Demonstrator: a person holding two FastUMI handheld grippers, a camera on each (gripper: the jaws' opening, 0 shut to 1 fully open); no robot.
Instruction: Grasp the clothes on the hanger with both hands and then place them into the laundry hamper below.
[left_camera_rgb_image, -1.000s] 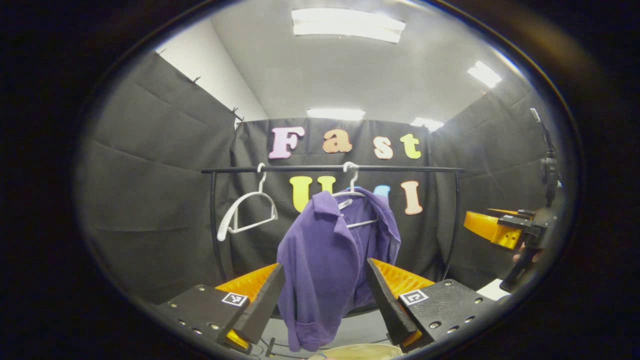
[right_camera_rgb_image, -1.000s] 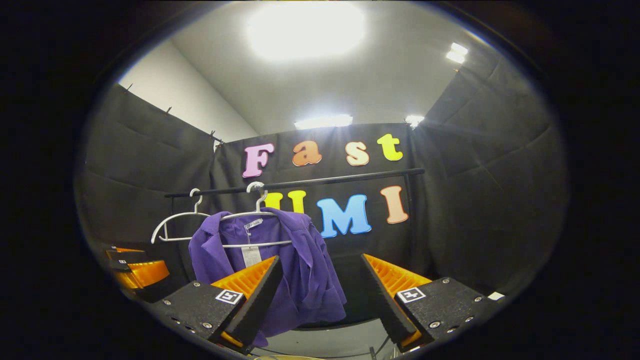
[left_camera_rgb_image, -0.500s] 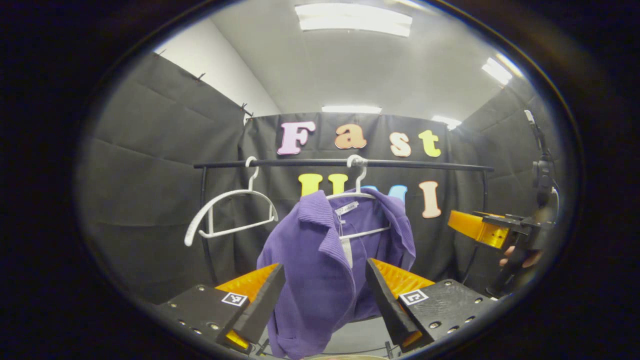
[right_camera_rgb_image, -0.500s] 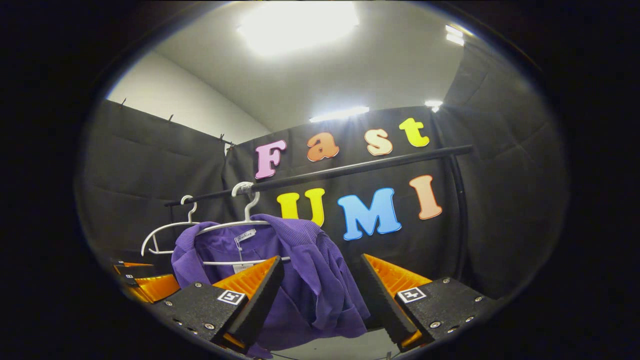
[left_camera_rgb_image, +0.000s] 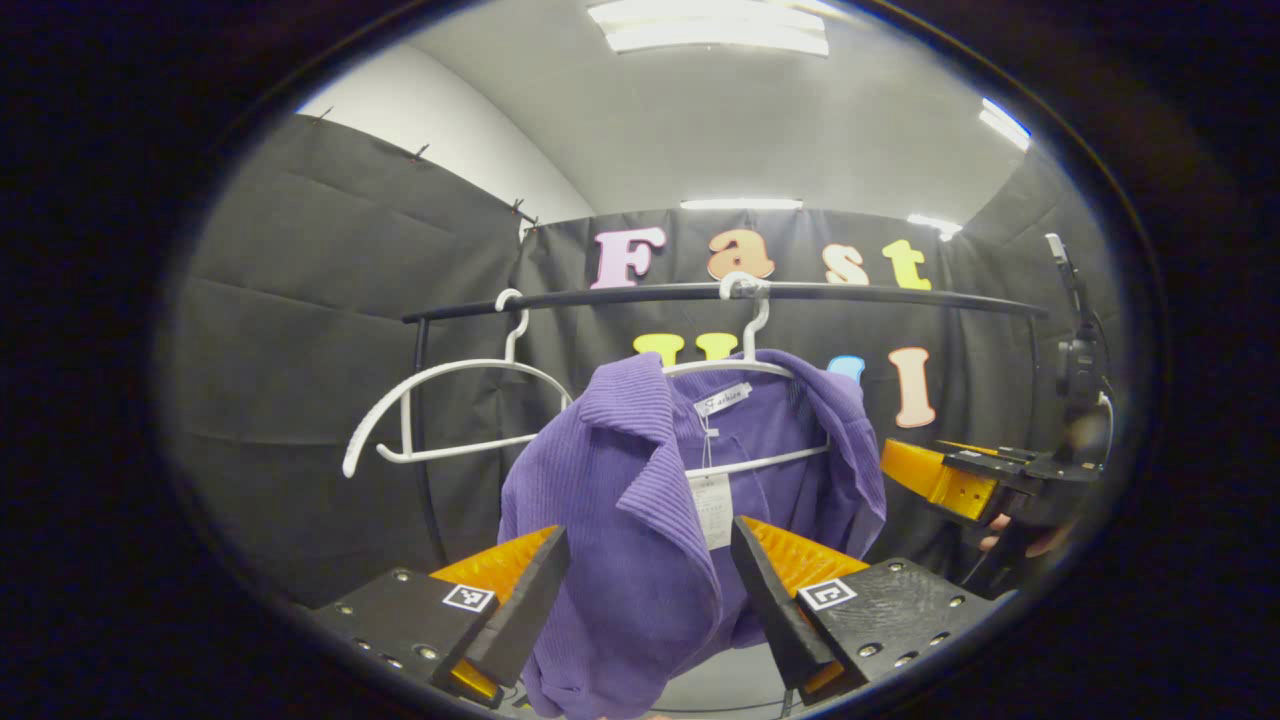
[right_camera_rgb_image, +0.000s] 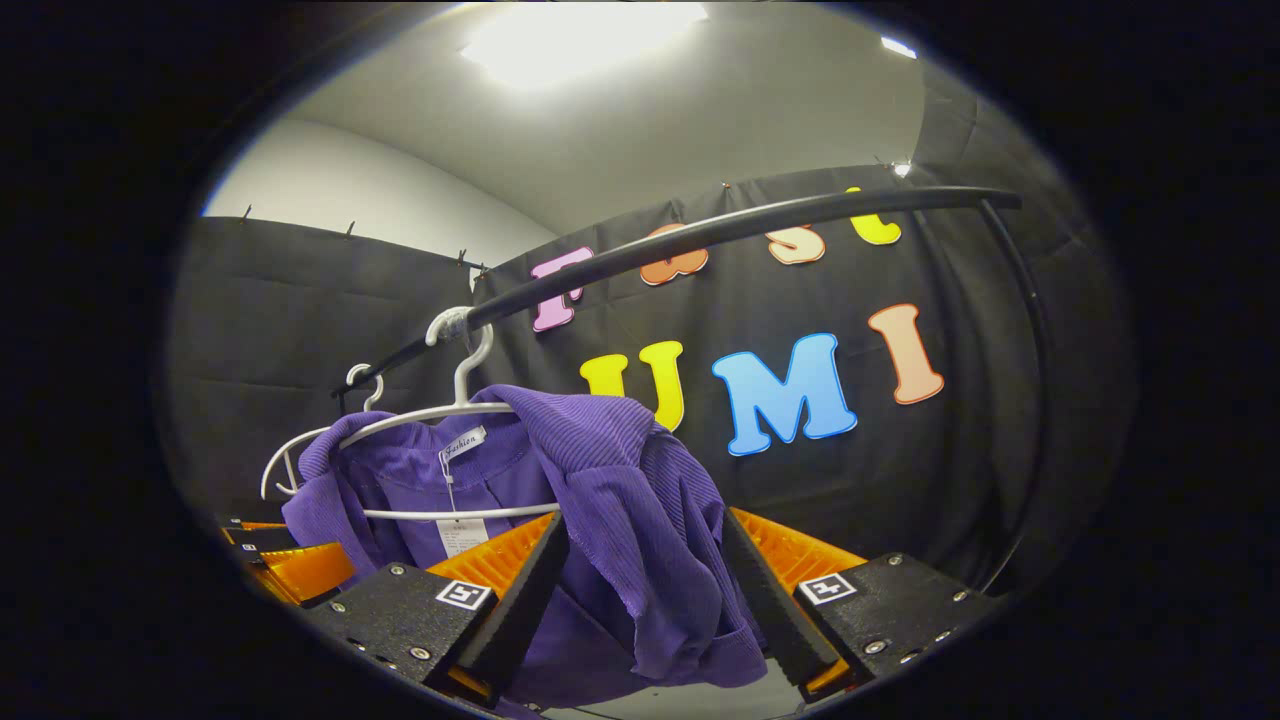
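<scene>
One purple shirt (left_camera_rgb_image: 640, 500) hangs on one white hanger (left_camera_rgb_image: 745, 365), whose hook sits on the single black rail (left_camera_rgb_image: 720, 292) at about 12 o'clock in the left gripper view. A second white hanger (left_camera_rgb_image: 440, 410), bare, hangs on the same rail at about 10 o'clock from the shirt. That makes two hangers, one garment, one rail. Two tags show at the shirt's neck: a small sewn label (left_camera_rgb_image: 722, 398) and a paper tag (left_camera_rgb_image: 711, 495) dangling below it.

The left gripper (left_camera_rgb_image: 645, 590) stands with its two fingers spread wide, and the shirt's left front panel hangs down between them at 6 o'clock; whether the cloth touches either finger cannot be told. At 3 o'clock in this view the right gripper (left_camera_rgb_image: 945, 480) shows farther off, with part of a hand (left_camera_rgb_image: 1020, 540) below it.

In the right gripper view the right gripper (right_camera_rgb_image: 645, 590) is also spread wide, with the shirt's (right_camera_rgb_image: 610, 500) other shoulder and front panel draped between its fingers at 6 o'clock. The rail (right_camera_rgb_image: 720, 232) arcs overhead from 9 to 2 o'clock, and the left gripper (right_camera_rgb_image: 290, 560) shows at 8 o'clock, just beside the shirt's far edge.
</scene>
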